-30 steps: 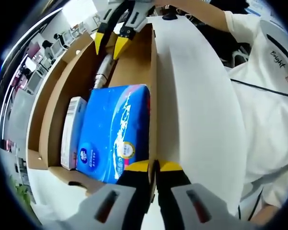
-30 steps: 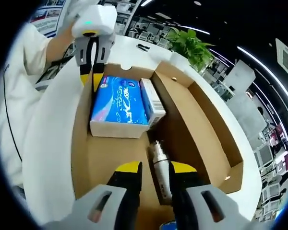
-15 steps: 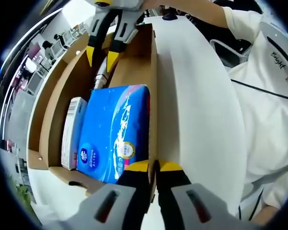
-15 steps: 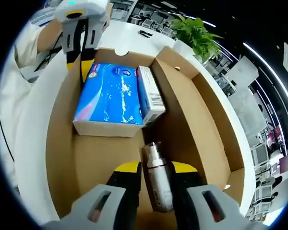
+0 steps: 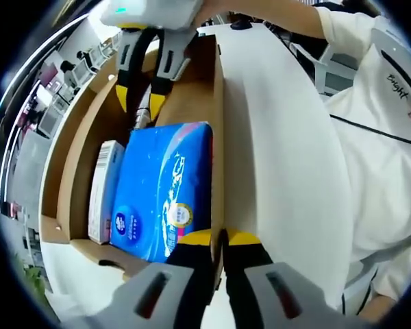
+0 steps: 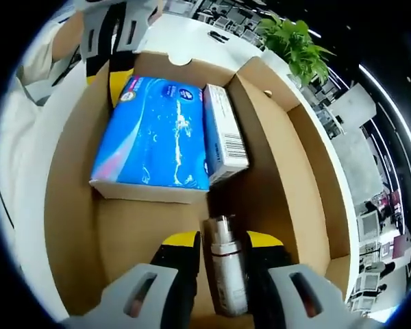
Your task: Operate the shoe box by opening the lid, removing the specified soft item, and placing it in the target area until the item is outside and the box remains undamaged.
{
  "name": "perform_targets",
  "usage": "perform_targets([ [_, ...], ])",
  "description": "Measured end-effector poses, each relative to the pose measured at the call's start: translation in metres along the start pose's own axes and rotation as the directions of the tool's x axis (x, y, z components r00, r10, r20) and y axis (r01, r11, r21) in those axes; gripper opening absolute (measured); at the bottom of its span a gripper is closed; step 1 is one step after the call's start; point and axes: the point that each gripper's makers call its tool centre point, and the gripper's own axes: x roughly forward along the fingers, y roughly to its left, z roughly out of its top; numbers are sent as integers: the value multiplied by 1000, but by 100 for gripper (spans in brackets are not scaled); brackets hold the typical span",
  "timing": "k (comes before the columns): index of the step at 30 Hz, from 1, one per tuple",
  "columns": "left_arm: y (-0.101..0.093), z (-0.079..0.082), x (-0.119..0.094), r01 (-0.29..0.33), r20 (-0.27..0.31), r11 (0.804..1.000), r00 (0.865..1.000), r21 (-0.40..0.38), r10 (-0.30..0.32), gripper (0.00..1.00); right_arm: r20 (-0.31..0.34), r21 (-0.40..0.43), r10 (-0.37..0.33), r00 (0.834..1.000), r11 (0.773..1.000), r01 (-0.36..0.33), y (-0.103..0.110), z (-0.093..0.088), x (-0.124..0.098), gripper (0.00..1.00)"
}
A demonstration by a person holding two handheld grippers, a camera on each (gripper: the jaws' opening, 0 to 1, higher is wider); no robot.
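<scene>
Inside the open shoe box (image 6: 68, 199), the right gripper (image 6: 222, 241) straddles the metal bottle (image 6: 227, 271), jaws spread beside the blue tissue pack (image 6: 157, 133). The left gripper (image 5: 219, 240) pinches the box's wall, jaws pressed together.

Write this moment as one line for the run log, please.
box: lid open | blue tissue pack: inside | right gripper: open around metal bottle | left gripper: shut on box wall
</scene>
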Motion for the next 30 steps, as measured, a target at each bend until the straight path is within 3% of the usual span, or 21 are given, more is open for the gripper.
perform_targets([
  [3,0,0,0,-1,2,1000,1000,2,1,4,-2,33,26,1000,999,-26,-4,0,1,24],
  [15,1,0,0,-5,1,1000,1000,4,5,4,-51,22,53,997,998,-52,0,-12,11,23],
  [24,2,1,1,8,-7,1000,1000,-4,-8,4,-76,18,75,994,997,-74,2,-10,11,21],
  [28,1,1,0,-3,2,1000,1000,0,3,4,-115,38,109,987,994,-105,5,-12,11,21],
  [30,2,1,1,-2,3,1000,1000,0,2,4,-149,93,151,977,986,-138,9,-13,9,21],
])
